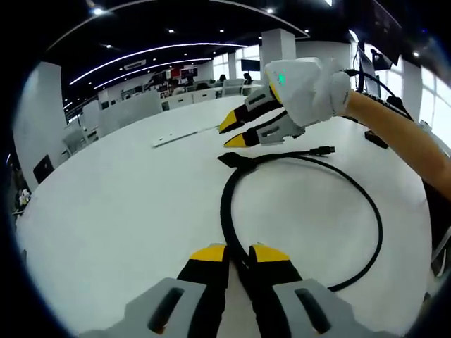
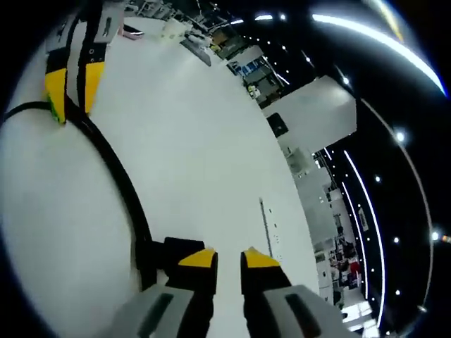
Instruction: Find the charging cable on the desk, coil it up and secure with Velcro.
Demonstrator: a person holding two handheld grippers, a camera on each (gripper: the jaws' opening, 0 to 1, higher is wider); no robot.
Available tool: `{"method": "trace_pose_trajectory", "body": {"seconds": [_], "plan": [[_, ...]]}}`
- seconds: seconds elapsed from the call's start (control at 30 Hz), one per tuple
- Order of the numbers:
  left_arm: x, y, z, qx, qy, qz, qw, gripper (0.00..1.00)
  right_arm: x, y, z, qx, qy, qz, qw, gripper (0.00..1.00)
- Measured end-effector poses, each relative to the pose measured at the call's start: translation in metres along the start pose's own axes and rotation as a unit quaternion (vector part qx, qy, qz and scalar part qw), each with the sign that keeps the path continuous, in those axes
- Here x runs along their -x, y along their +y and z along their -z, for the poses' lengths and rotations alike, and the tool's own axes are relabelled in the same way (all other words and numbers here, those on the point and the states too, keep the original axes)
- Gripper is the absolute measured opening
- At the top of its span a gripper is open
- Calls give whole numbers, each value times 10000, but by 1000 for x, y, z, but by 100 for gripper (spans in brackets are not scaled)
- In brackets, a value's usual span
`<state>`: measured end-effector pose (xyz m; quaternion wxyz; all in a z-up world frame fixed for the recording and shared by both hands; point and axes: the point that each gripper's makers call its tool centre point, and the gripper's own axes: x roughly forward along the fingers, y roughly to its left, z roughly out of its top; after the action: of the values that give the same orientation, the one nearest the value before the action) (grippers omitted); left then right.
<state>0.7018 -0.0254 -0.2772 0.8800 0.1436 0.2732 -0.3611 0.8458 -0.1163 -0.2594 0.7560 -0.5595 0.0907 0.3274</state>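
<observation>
The black charging cable lies in one wide loop on the white table. Its plug points right at the far side, beside the black Velcro strap. My left gripper is shut on the near part of the loop. In the left gripper view my right gripper hovers just beyond the strap, jaws slightly apart. In the right gripper view my right gripper is open with bare table between its tips. The Velcro strap lies just left of them, and the cable runs up to the left gripper.
A thin white strip lies further out on the table, also seen as a strip ahead of the right jaws. A small dark object sits at the table's right edge behind the person's forearm. Office desks stand beyond.
</observation>
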Motion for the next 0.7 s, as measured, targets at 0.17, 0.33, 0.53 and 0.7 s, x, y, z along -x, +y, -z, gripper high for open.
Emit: {"method": "trace_pose_trajectory", "body": {"seconds": [0.17,0.33,0.53,0.7], "plan": [[0,0,0,-34,-7,-23,10000,13,-6,7,5,-77,150,-168,9997,16],[1,0,0,-58,-8,-31,10000,13,-5,7,6,-267,94,-176,9994,16],[1,0,-1,-59,-11,-29,10000,13,-3,11,5,-479,68,-297,9984,14],[0,0,-1,-66,-21,-20,10000,13,-3,16,4,-384,114,-370,9985,10]]}}
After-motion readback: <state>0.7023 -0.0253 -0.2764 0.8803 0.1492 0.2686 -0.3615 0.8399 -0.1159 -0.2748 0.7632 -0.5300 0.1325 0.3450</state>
